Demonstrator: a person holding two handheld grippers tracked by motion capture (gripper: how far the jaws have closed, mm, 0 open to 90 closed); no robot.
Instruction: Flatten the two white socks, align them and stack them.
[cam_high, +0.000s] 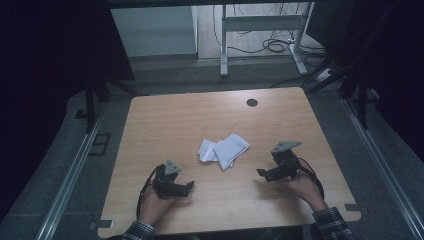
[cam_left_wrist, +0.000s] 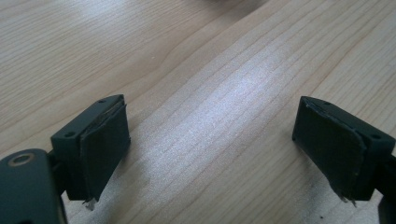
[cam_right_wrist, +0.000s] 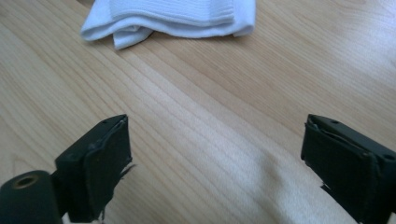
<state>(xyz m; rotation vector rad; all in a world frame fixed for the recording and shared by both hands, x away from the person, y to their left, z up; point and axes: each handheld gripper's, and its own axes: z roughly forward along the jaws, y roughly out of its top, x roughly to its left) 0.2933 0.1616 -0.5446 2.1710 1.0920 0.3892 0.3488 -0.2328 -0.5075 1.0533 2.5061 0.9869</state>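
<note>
- Nearest to you, your left gripper (cam_high: 175, 185) sits low by the front edge of the bench (cam_high: 165, 120). Its jaws are spread wide apart with nothing between them, just bare wood under them in the left gripper view.
- Your right gripper (cam_high: 272, 167) is on the other side, a bit farther in. Its jaws are wide apart too and hold nothing.
- The black pads (cam_right_wrist: 100, 172) on the jaws look soft and a little frayed at the corners. A loose bit could catch on threads.
- The bench top is smooth, pale wood with long grain lines. It looks slippery, so soft things could slide when you push them.
- Past both grippers, near the middle of the bench, lies the white cloth (cam_high: 223, 151). It is soft and crumpled, folded over itself, with a ribbed band (cam_right_wrist: 182, 11) along one edge. It could be a sock or two, but you cannot tell for sure.
- If you pinch only the top layer, the rest may flop down or unfold.
- If you come in too low, the jaws could scrape the wood and shove the cloth away.
- Farthest off, a small dark round hole (cam_high: 252, 102) sits near the back edge.
</note>
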